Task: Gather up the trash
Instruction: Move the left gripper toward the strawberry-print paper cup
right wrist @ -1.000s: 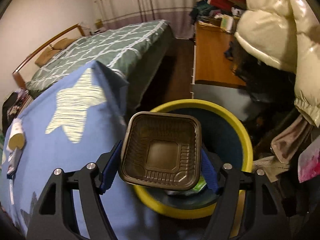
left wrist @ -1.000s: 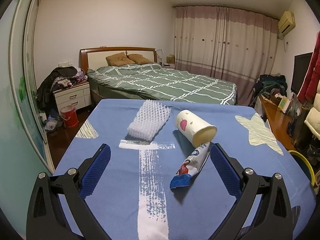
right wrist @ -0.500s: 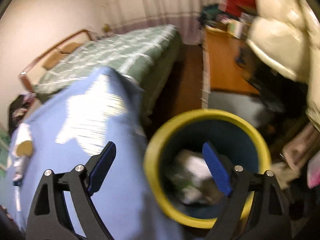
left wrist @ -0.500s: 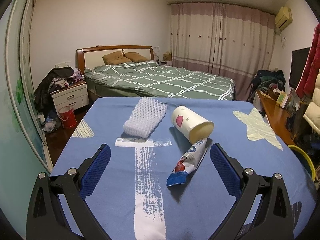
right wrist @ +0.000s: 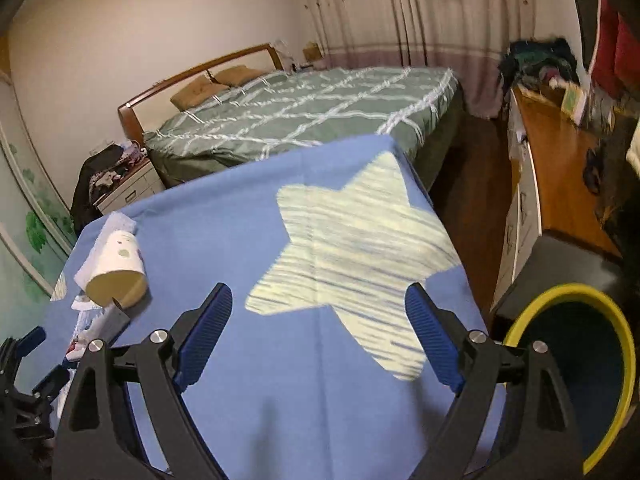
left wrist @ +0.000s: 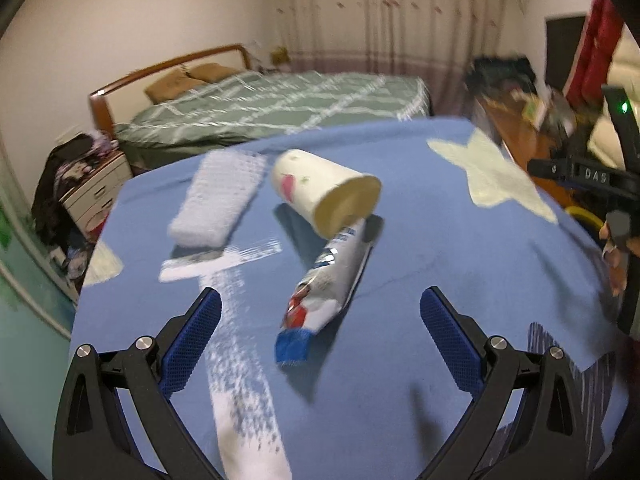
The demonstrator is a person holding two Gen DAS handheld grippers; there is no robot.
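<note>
Legible: "DAS" in pale letters on the black bar of the right gripper (left wrist: pixel 592 176). Print on the squeezed tube (left wrist: pixel 332 276) too blurred to read.

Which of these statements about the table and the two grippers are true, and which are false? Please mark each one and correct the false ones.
1. The paper cup lies on its side on the blue tablecloth. True.
2. The left gripper is closed on the tube. False: its jaws stand open, and the tube lies on the cloth between and ahead of them, untouched.
3. The right gripper holds a brown tray. False: its jaws are open with nothing between them.
4. A white foam net lies beside the cup. True.
5. The bin with the yellow rim stands on the table. False: it stands lower, beside the table's edge.
</note>
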